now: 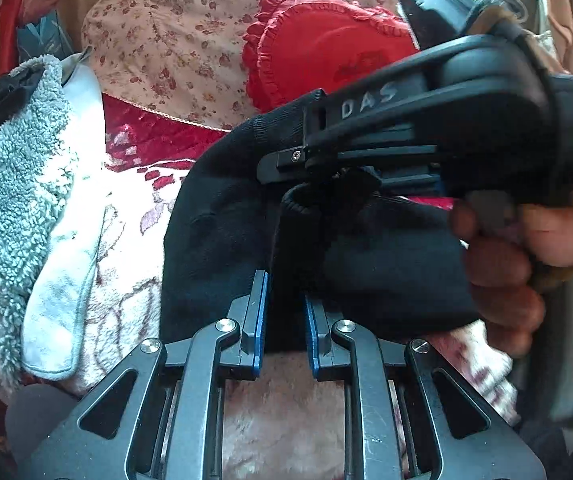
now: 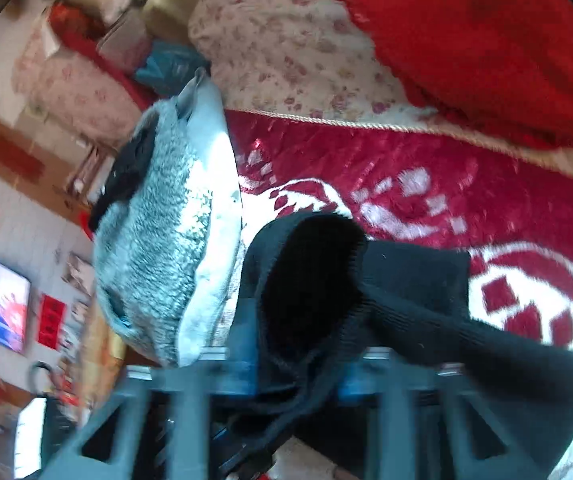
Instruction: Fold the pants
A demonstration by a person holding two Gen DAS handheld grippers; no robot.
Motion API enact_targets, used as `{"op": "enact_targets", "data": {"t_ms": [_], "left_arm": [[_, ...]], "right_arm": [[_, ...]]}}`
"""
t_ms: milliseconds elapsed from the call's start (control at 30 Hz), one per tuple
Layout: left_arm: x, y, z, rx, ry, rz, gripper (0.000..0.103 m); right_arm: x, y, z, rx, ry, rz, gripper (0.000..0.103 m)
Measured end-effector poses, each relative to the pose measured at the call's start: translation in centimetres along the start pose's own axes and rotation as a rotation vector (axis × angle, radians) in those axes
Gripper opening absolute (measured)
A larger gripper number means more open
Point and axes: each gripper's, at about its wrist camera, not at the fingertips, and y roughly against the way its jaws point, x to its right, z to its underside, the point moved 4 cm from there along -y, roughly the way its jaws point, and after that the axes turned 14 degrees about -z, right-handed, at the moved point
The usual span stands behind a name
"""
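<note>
While black pants (image 1: 222, 216) lie bunched on blanket (image 1: 126, 248), left gripper (image 1: 285, 312) parted, right gripper (image 1: 326, 178) clamping waistband

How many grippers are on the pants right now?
2. The right gripper is clamped on the pants at the ribbed edge; the left gripper straddles a fold nearer the camera, jaws slightly apart.

Black pants (image 1: 222, 236): dark knit fabric with ribbed cuff or waistband edge, bunched and partly folded on the red-and-white patterned blanket. One ribbed opening (image 2: 310, 276) gapes wide, lifted off the surface; a drawstring dangles below.
</note>
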Motion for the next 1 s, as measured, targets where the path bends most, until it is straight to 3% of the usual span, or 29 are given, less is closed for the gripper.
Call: {"op": "enact_targets", "data": {"t_ms": [100, 167, 300, 400, 467, 567, 633, 700, 833, 900, 1000], "left_arm": [[-1.5, 2.1, 0.1, 0.003, 0.01, 0.056, 0.016], [-2.7, 3.5, -0.2, 0.033, 0.02, 0.059, 0.024], [-4.0, 4.5, -1.6, 0.058, 0.049, 0.032, 0.025], [-3.5, 3.8, -2.0, 0.04, 0.055, 0.014, 0.025], [-2.9, 2.9, -2.2, 0.019, 0.053, 0.022, 0.025], [-1.1, 0.9, -1.9, -0.049, 0.034, 0.022, 0.028], [-0.1, -0.1, -1.7, -0.088, 0.022, 0.024, 0.028], [0.2, -0.3, -2.1, -0.093, 0.019, 0.013, 0.028], [0.8, -0.5, -3.6, -0.074, 0.008, -0.007, 0.028], [1.4, -0.7, -4.6, -0.065, 0.01, -0.001, 0.028], [2.6, -2.2, -5.3, -0.097, 0.011, 0.006, 0.033]], "right_arm": [[-0.7, 1.0, 0.0, 0.033, 0.034, 0.003, 0.011], [-1.3, 2.8, -0.1, 0.065, 0.068, 0.016, 0.011], [-1.7, 7.4, 0.7, 0.111, 0.104, 0.025, 0.011], [-0.7, 9.8, 1.6, 0.113, 0.115, 0.107, 0.011], [1.2, 11.1, 2.7, 0.096, 0.101, 0.211, 0.011], [5.2, 10.6, 4.4, -0.01, 0.06, 0.351, 0.013], [7.5, 10.2, 5.2, -0.04, 0.0, 0.426, 0.027], [7.7, 11.5, 5.3, -0.01, -0.006, 0.452, 0.039], [6.1, 14.7, 4.3, 0.087, 0.044, 0.531, 0.039], [4.7, 15.7, 3.7, 0.125, 0.083, 0.523, 0.039], [2.6, 14.5, 3.3, 0.116, 0.164, 0.431, 0.037]]}}
